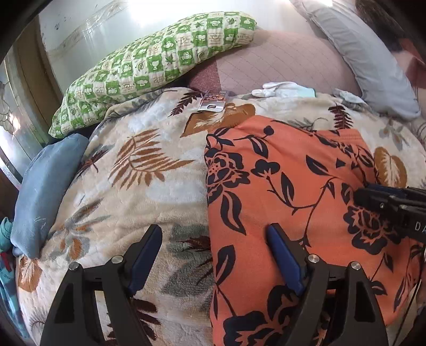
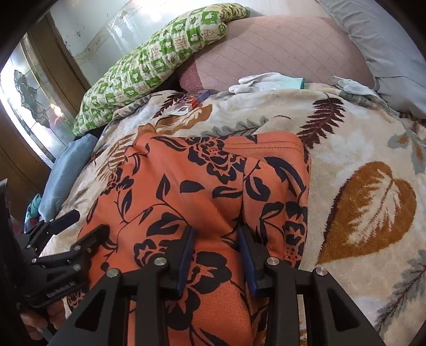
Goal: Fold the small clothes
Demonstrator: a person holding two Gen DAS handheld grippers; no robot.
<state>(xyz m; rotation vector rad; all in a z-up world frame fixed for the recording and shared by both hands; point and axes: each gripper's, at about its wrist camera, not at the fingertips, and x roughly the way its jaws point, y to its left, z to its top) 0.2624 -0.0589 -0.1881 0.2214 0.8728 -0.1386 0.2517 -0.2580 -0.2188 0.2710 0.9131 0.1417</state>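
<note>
Left wrist view: left gripper [image 1: 213, 250] fingers wide apart, holding nothing, straddling left edge of orange shorts [image 1: 293, 191]. Right gripper [image 2: 215, 250] fingers part-open over shorts' middle; grip unclear. Shorts lie flat on blanket [image 1: 127, 170]. Cloth thin, limp, light, likely slippery; pinch at hem or waistband corners. Beyond shorts: bare blanket both sides, gloves [image 2: 261, 79], green pillow [image 1: 159, 56].

Bright daylight from the window [image 2: 29, 101] at left; glare whitens the wall [image 1: 127, 24]; fisheye bends dark edges; focus sharp.
</note>
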